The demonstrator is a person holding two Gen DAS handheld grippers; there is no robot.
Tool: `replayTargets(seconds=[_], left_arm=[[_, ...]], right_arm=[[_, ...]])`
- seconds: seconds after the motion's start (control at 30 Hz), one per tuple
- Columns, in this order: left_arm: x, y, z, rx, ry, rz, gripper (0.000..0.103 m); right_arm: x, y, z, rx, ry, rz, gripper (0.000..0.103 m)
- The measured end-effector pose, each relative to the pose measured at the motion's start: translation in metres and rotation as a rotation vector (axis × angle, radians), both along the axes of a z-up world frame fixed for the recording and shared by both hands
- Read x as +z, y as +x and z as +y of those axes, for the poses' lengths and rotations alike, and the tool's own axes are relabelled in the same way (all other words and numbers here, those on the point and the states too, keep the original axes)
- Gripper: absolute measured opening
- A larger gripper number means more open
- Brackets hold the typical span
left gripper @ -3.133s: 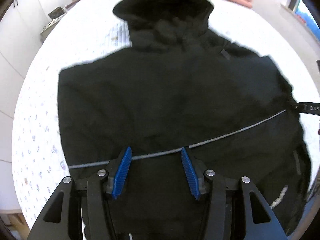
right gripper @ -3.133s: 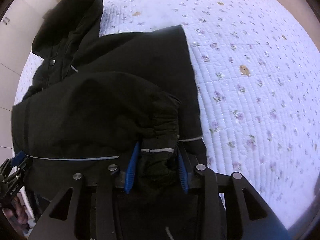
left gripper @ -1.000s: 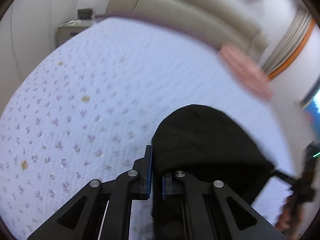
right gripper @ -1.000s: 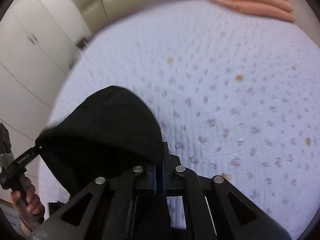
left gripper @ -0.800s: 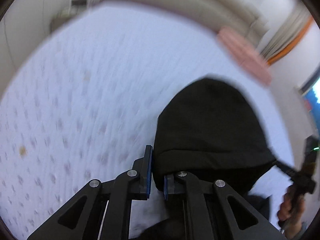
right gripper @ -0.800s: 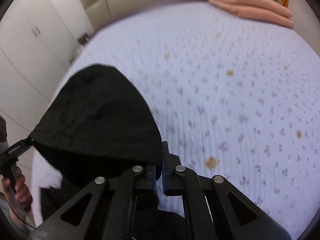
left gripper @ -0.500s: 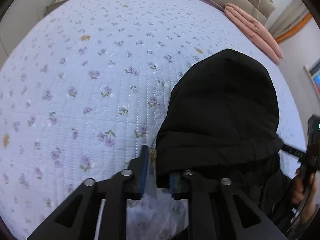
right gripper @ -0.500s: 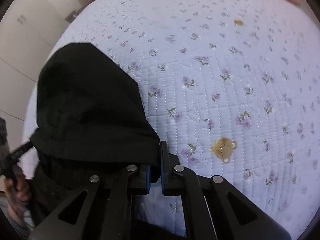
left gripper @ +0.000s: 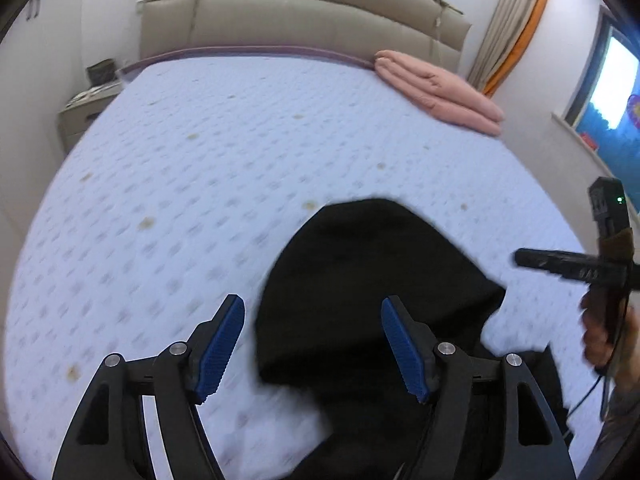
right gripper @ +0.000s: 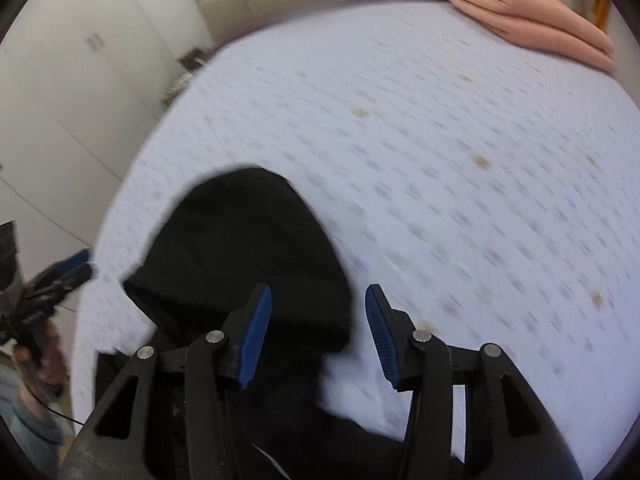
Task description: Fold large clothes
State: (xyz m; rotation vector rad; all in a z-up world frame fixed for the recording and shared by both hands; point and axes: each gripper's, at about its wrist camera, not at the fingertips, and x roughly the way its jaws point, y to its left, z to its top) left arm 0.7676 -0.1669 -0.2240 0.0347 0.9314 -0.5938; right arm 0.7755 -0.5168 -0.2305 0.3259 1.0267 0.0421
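Lying below both opening hand-held grippers (unheld): black jacket (left gripper: 360, 300).

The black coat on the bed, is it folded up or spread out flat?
Folded, at least partly. The black coat lies on the bed as a compact rounded bundle, no sleeves spread; its near part is hidden, so how neatly, cannot tell.
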Motion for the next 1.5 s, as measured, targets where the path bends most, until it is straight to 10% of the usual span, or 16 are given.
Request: replayTargets(seconds=[0.27,0.5,0.87,1.23,1.5], left_arm=[[-0.11,0.019,-0.04,-0.032,0.105,0.204,0.07],[-0.108,0.014,-0.046,-0.039,0.115,0.175,0.072],[-0.037,0.019,0.002,0.016,0.039,0.097,0.072],[-0.119,0.072,0.019,0.042,-0.121,0.468,0.072],[-0.124,0.079,-0.013,-0.021,-0.156,0.469,0.072]], right_arm=[[-0.101,0.05,0.044,0.127,-0.133,0.216,0.052],[-0.098,0.043,0.038,0.129,-0.134,0.18,0.052],[-0.055,-0.01,-0.06,0.024,0.149,0.161,0.053],[-0.118,0.022,-0.078,0.039,0.515,0.242,0.051],[-0.133,0.049,-0.044,0.108,0.568,0.242,0.045]])
